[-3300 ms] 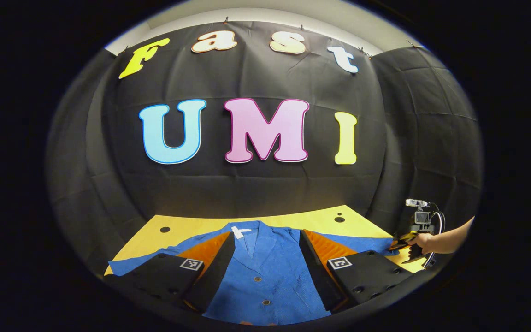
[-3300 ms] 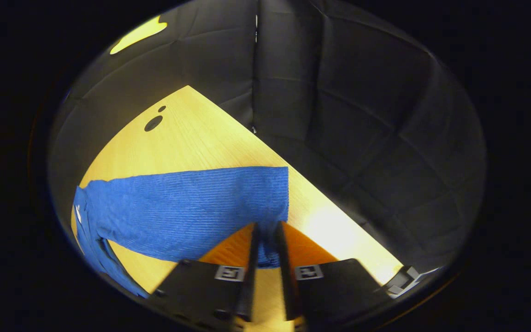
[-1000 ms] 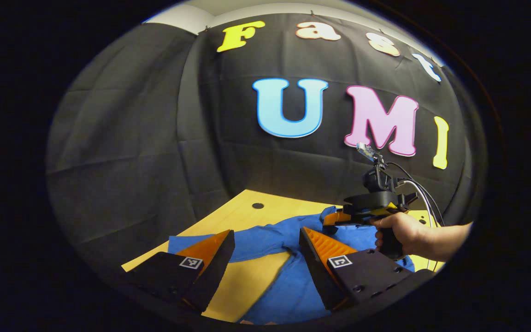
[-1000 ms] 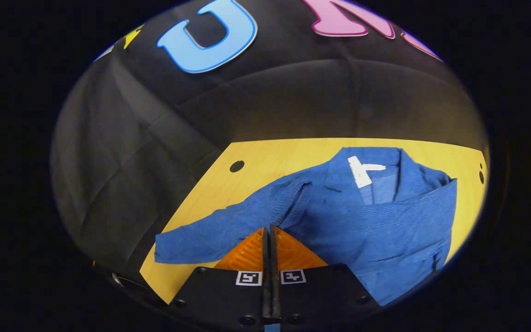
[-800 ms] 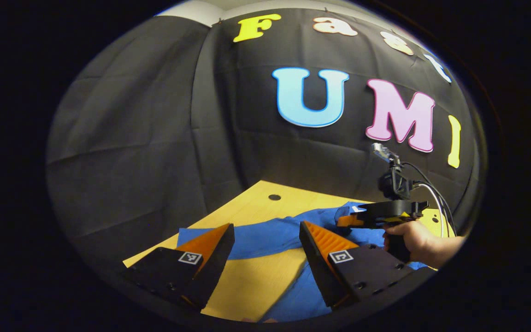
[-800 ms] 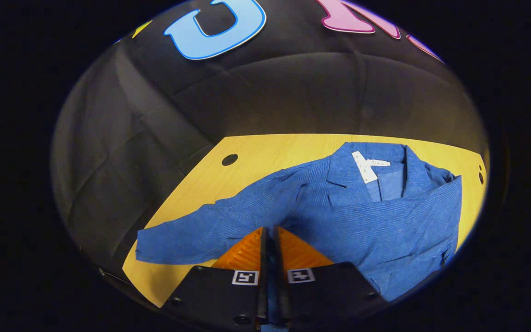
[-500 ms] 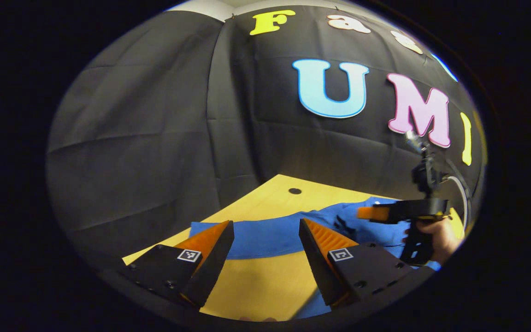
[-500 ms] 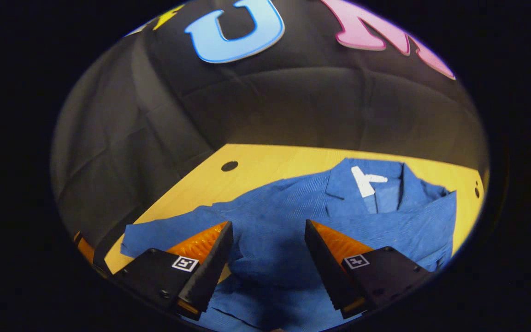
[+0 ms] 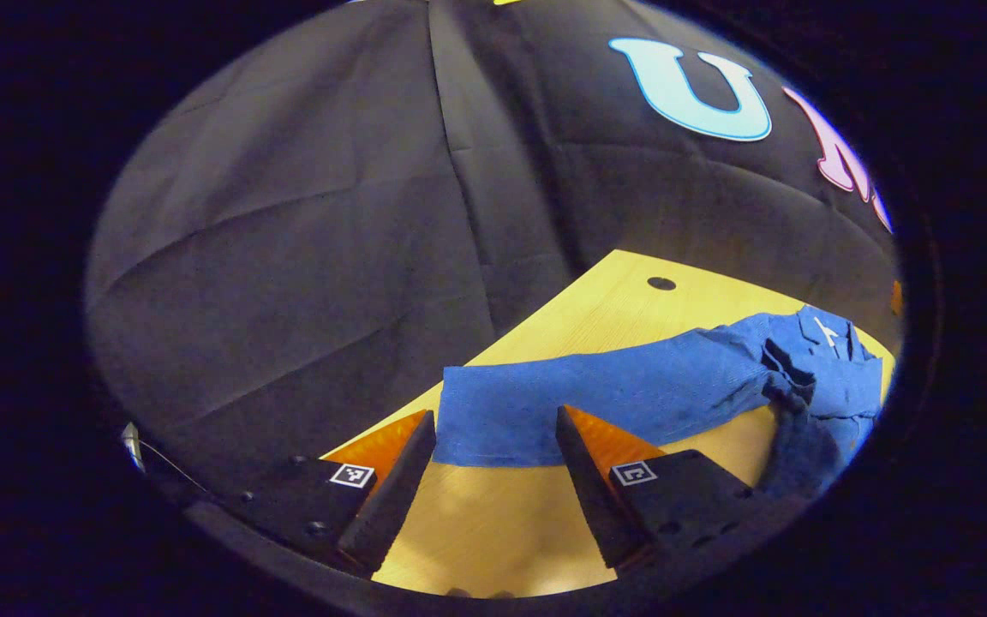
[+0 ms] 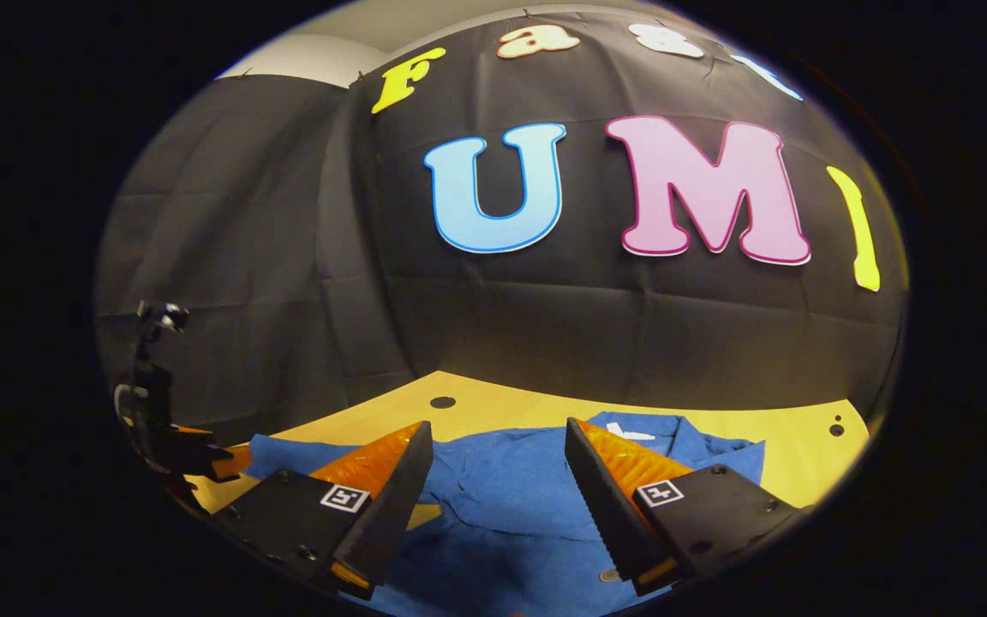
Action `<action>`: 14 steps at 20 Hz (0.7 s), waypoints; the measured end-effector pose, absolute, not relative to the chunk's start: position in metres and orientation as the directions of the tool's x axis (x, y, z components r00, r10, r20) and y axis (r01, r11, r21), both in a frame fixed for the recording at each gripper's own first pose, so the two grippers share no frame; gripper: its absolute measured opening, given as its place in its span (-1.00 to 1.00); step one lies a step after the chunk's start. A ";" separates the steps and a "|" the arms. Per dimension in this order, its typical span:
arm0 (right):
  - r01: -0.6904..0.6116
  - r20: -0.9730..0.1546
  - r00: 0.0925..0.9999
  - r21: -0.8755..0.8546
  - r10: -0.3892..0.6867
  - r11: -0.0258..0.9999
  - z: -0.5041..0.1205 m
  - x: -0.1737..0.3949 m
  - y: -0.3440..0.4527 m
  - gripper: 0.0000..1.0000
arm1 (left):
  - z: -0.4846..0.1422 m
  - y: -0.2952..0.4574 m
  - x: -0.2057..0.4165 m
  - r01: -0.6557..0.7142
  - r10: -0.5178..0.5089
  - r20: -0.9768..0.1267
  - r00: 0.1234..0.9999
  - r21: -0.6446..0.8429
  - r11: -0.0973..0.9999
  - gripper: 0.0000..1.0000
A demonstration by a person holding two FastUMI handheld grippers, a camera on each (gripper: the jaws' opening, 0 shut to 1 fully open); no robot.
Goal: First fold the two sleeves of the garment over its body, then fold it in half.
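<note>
While I hold both tools above the table, this is what my two cameras give me, nearest things first.

Left gripper (image 9: 493,446): its fingers stand wide apart with nothing between them; I see bare table through the gap, and the cuff edge of the sleeve lies just past the fingertips.

Right gripper (image 10: 498,467): its fingers are also spread apart and grip nothing; blue cloth shows through the gap below them.

Left sleeve (image 9: 596,398): in the left gripper view it lies flat and stretched out across the table, running from the cuff near my fingers to the shoulder at the far right. It is not folded over the body.

Garment (image 10: 502,523): a blue button-front shirt lying on the table. In the right gripper view I see its collar with a white tag behind the right finger, and one button near the bottom edge. In the left gripper view the body is bunched and rumpled at the far right; I cannot tell how the other sleeve lies.

Table (image 9: 613,308): yellow wood grain, with a dark round hole near its far edge.

Other tool: in the right gripper view the left gripper sits at the far left edge, low by the sleeve's cuff end.

Booth wall (image 9: 331,214): black creased cloth behind the table.
</note>
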State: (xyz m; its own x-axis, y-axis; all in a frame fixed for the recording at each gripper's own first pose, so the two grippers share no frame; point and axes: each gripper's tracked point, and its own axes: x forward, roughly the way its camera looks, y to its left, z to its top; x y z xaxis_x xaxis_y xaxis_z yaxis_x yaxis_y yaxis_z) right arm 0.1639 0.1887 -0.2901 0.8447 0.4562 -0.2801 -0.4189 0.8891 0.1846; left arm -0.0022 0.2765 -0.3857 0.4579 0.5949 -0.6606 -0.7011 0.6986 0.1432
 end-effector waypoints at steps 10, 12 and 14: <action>-0.400 -0.180 0.900 0.023 0.398 0.916 -0.235 0.121 0.109 0.94 | -0.393 0.287 0.003 -0.691 0.463 -0.801 0.379 0.088 0.717 0.66; -0.399 -0.173 0.901 0.029 0.398 0.917 -0.233 0.109 0.106 0.96 | -0.388 0.298 0.001 -0.693 0.448 -0.806 0.388 0.065 0.718 0.66; -0.396 -0.173 0.902 0.034 0.395 0.918 -0.233 0.103 0.099 0.96 | -0.386 0.298 -0.003 -0.684 0.424 -0.816 0.392 0.049 0.728 0.67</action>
